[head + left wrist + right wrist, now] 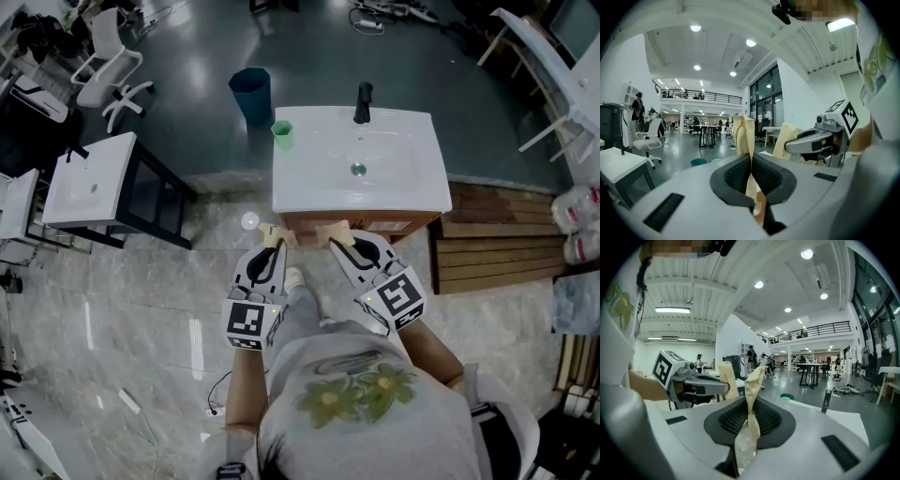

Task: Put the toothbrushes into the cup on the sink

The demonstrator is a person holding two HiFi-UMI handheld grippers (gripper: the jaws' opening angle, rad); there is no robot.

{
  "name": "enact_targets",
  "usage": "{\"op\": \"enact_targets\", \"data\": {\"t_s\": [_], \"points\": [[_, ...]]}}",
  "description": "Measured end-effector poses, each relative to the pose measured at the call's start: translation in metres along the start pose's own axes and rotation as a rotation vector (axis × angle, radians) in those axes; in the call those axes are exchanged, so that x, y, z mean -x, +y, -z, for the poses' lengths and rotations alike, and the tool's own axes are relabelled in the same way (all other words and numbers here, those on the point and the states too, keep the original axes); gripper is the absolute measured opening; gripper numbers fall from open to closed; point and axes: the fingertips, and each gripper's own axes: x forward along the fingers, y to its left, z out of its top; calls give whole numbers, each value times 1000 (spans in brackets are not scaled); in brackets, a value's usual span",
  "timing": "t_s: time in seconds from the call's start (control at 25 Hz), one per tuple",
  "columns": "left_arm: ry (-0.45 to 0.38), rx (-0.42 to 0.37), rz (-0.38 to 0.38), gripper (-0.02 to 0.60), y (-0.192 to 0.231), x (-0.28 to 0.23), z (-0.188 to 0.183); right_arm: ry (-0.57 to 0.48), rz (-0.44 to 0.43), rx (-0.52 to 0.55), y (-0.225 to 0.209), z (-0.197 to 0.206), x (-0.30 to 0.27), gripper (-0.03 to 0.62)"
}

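The left toothbrush [273, 234], sealed in a beige paper wrapper, is pinched in the left gripper [272, 246]. In the left gripper view the black pads of that gripper [751, 164] are pressed together on the wrapper [744, 133], which stands up past the jaws. The right toothbrush [335, 232], wrapped the same way, is clamped in the right gripper [342, 246]. The right gripper view shows its jaws [750, 420] closed on the crumpled wrapper [753, 380]. Both grippers are held side by side and close together in front of the person, just short of the near edge of the sink [412, 178], with the wrapper tips over the wooden cabinet [366, 223] beneath it. Each gripper also shows in the other's view, the right gripper [813, 140] from the left and the left gripper [701, 385] from the right. The cup [282, 134], green, stands on the sink's far left corner, well apart from both toothbrushes, and appears small in the right gripper view [786, 399]. A black faucet [363, 103] rises at the middle of the sink's far edge. A blue bin [250, 94] sits on the floor just behind the cup. A second sink [89, 183] on a black frame stands off to the left, with a white chair [108, 61] beyond it and a wooden pallet [497, 239] to the right.
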Motion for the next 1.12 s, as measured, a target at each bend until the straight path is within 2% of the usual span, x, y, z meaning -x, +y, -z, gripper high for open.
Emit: {"op": "enact_targets", "data": {"t_s": [0.48, 1.12], "points": [[-22, -5, 72, 23, 98, -94, -32, -4, 81, -3, -76, -40, -99, 67], [-53, -9, 160, 23, 209, -180, -51, -16, 206, -2, -143, -72, -213, 67]]}}
